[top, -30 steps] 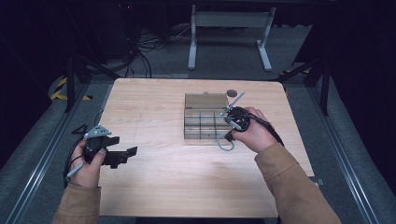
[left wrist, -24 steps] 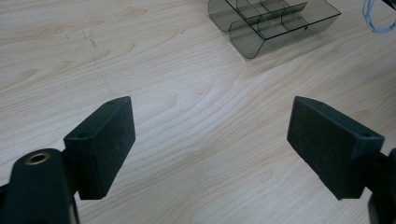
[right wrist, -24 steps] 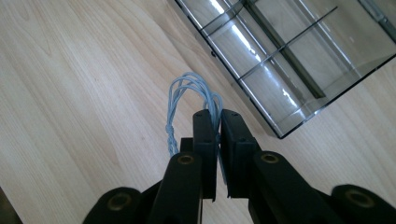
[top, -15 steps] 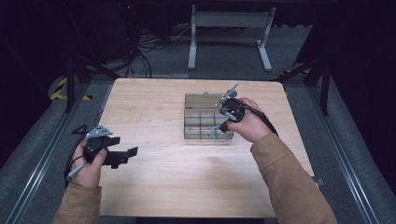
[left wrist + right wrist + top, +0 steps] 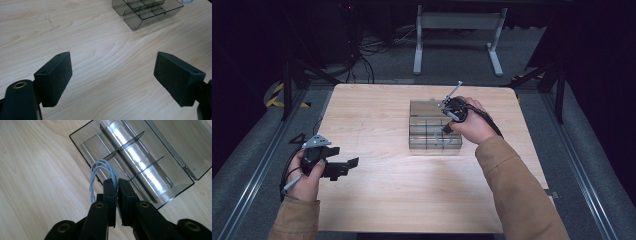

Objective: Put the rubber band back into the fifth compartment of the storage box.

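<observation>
Above divided box [image 5: 140, 157]: cord coil [image 5: 103, 173] loops outward from fingers.

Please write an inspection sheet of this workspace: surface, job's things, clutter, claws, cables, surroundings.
Surface: light wooden table, faint scuff lines.
Job's things: clear divided box, lid open, compartments look empty; coiled pale blue cord hanging over the box's edge.
Clutter: nothing seen.
Claws: right claw shut on the cord, above the box; left claw open, nothing between its jaws, at the table's left edge.
Cables: black cable trailing from the left claw; more cables on the floor beyond the table.
Surroundings: dark carpeted floor, grey stand legs behind the table.
</observation>
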Demonstrator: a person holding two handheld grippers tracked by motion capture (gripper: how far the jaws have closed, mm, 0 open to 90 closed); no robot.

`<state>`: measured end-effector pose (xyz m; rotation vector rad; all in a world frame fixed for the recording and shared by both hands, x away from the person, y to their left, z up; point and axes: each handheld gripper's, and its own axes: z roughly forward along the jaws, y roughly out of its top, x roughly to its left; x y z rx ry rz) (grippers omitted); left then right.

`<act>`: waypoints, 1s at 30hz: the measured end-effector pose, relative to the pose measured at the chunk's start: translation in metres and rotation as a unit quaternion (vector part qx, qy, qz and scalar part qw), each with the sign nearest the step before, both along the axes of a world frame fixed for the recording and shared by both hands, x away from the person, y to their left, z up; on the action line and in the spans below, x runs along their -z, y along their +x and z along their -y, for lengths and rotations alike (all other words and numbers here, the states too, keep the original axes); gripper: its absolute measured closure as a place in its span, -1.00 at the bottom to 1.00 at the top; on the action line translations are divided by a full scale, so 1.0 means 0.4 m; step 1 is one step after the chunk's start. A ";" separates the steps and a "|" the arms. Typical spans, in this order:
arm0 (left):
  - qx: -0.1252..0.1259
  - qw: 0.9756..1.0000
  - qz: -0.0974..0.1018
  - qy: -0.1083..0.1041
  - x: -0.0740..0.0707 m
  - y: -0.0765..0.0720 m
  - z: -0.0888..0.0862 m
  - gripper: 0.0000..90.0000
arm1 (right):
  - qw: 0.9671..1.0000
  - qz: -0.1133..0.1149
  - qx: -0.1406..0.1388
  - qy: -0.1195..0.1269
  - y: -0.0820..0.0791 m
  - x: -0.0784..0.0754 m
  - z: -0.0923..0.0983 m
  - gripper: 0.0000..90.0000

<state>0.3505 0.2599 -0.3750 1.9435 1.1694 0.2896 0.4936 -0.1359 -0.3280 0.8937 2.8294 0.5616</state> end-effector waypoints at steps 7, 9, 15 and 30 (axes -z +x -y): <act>-0.001 1.000 -0.001 -0.001 0.000 0.001 -0.004 -0.64 | 1.000 0.004 0.008 0.011 0.023 0.009 -0.021 0.90; -0.002 1.000 0.000 -0.002 -0.001 0.001 -0.005 -0.64 | 1.000 0.002 0.011 0.014 0.029 0.014 -0.024 0.90; 0.002 1.000 -0.001 -0.002 -0.002 0.004 -0.002 -0.64 | 1.000 0.000 0.022 0.020 0.045 0.029 -0.035 0.90; 0.002 1.000 -0.001 -0.002 -0.002 0.004 -0.002 -0.64 | 0.999 0.009 0.038 0.020 0.066 0.079 -0.061 0.90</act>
